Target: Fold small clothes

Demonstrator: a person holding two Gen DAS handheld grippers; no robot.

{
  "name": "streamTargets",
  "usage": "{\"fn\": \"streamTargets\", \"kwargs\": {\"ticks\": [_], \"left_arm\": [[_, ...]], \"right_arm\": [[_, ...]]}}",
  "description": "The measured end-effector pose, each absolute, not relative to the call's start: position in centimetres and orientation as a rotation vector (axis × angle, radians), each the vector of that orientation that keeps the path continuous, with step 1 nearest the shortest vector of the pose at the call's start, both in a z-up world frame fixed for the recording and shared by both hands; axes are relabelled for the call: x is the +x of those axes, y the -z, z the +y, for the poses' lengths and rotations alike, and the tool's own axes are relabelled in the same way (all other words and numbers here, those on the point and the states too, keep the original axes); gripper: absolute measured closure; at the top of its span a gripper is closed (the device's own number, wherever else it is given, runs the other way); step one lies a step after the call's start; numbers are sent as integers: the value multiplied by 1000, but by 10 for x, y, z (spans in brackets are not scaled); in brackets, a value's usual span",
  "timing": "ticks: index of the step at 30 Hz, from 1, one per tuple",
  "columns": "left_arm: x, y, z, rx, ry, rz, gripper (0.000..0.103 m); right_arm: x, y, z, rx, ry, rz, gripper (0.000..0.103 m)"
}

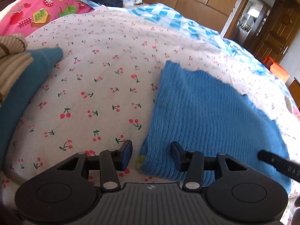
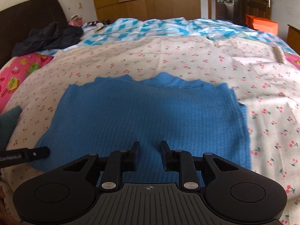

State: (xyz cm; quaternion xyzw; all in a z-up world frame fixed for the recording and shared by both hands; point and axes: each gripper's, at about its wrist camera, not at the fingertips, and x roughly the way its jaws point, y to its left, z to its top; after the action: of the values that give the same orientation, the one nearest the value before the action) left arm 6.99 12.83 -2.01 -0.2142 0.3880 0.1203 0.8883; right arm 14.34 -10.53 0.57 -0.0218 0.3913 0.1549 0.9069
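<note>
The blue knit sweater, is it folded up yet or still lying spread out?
Spread out: the blue knit sweater lies flat on the cherry-print sheet.

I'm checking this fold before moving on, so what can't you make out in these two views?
- Blue knit garment: near hem hidden behind the right gripper in the right wrist view.
- Its far edge: blurred in both views.
- Teal cloth: cut off by the left wrist view's edge.
</note>
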Motion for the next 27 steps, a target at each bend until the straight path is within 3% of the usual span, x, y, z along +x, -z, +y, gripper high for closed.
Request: {"fn": "streamTargets", "kwargs": {"ticks": [6,10,27], "left_arm": [[62,17,131,-474,-248,787,53],[59,19,136,-537,-223,799,53],[63,19,134,-529,-185,791,53]], "right_arm": [[154,-25,-68,-69,-425,784,77],[172,-28,-29,-97,-519,831,71],[220,-3,56,-189,-549,1015,64]]}}
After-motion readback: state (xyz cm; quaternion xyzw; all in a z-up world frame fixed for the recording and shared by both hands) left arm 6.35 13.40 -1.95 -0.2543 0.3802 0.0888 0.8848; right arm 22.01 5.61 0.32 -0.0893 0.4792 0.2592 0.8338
